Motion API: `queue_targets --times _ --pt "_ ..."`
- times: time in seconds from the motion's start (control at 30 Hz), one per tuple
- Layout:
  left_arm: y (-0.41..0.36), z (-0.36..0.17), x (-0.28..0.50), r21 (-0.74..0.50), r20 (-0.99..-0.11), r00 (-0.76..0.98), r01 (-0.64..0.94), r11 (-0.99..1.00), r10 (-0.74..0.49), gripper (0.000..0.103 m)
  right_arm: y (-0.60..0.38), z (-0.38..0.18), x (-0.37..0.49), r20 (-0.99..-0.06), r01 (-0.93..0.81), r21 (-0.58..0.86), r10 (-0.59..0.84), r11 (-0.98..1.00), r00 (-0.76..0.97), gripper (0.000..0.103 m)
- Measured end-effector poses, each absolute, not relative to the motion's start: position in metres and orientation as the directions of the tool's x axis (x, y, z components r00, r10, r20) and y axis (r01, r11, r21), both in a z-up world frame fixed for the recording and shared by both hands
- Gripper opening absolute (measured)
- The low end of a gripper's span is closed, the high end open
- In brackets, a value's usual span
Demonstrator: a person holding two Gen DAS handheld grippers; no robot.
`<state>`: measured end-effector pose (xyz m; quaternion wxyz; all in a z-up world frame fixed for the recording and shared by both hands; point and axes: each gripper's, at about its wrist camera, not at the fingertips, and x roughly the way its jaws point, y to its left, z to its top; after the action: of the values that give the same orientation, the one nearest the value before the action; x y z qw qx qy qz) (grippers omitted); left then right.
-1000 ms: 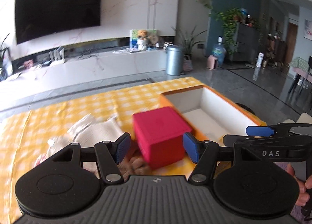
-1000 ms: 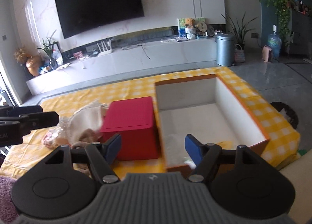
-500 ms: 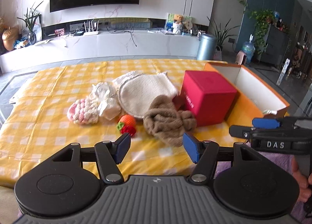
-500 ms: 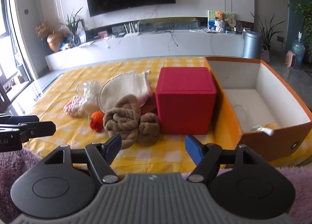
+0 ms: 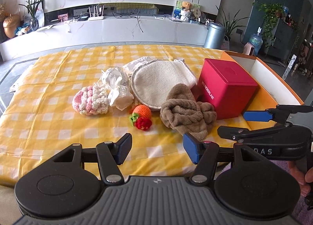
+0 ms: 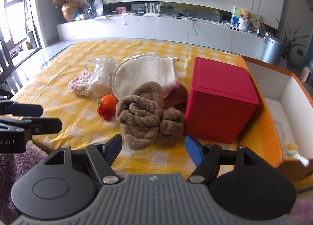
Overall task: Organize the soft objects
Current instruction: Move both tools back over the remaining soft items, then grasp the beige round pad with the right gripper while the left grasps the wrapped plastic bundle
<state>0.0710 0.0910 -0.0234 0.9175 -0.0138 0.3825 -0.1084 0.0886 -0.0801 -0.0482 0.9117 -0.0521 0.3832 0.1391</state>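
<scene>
One yellow checked tablecloth (image 5: 49,92) covers the table in front of you. One orange box (image 6: 268,119) with a white inside sits at its right end, open on top. One red cube box (image 6: 221,99) stands just left of it, touching or nearly touching its wall. Soft things all lie left of the red cube, on the cloth, none in the orange box that you can make out: one cream round cloth (image 5: 160,86), one brown fuzzy towel (image 6: 148,115) bunched up against the cube's near corner, one pink-and-white crochet piece (image 5: 91,99), two clear plastic-wrapped bundles (image 5: 117,86) beside it, and one small orange-and-red crochet fruit (image 5: 141,116) between the crochet piece and the towel. Your left gripper (image 5: 156,148) hangs over the near edge of the cloth, tongs wide apart, nothing in them. Your right gripper (image 6: 153,149) is just short of the towel, tongs also wide and empty.
</scene>
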Motion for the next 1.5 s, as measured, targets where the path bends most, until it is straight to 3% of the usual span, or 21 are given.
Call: queue_targets --times 0.4,0.63,0.9,1.03,1.3,1.4,1.5 --pt "0.117 -0.024 0.136 -0.044 -0.703 0.693 0.184 0.982 -0.162 0.07 -0.044 -0.041 0.162 -0.701 -0.427 -0.05 0.273 0.903 0.659 0.071" --pt "0.13 -0.037 0.183 -0.106 -0.718 0.675 0.136 0.985 -0.17 0.069 -0.031 -0.046 0.207 -0.697 -0.446 -0.092 0.262 0.89 0.668 0.07" --pt "0.129 -0.063 0.229 -0.111 -0.754 0.639 0.104 0.988 -0.152 0.063 -0.027 -0.057 0.255 -0.728 -0.476 -0.133 0.241 0.869 0.642 0.071" --pt "0.128 -0.073 0.239 -0.108 -0.768 0.622 0.111 0.988 -0.154 0.063 -0.019 -0.069 0.271 -0.744 -0.514 -0.162 0.238 0.842 0.624 0.076" --pt "0.123 -0.091 0.245 -0.092 -0.791 0.594 0.116 0.989 -0.143 0.063 -0.014 -0.09 0.293 -0.788 -0.54 -0.146 0.232 0.829 0.569 0.076" --pt "0.122 -0.091 0.246 -0.084 -0.792 0.594 0.118 0.989 -0.138 0.063 -0.013 -0.096 0.293 -0.796 -0.542 -0.152 0.223 0.826 0.563 0.064" --pt "0.118 -0.093 0.247 -0.064 -0.8 0.587 0.12 0.991 -0.123 0.054 -0.012 -0.096 0.291 -0.792 -0.545 -0.173 0.213 0.82 0.572 0.046"
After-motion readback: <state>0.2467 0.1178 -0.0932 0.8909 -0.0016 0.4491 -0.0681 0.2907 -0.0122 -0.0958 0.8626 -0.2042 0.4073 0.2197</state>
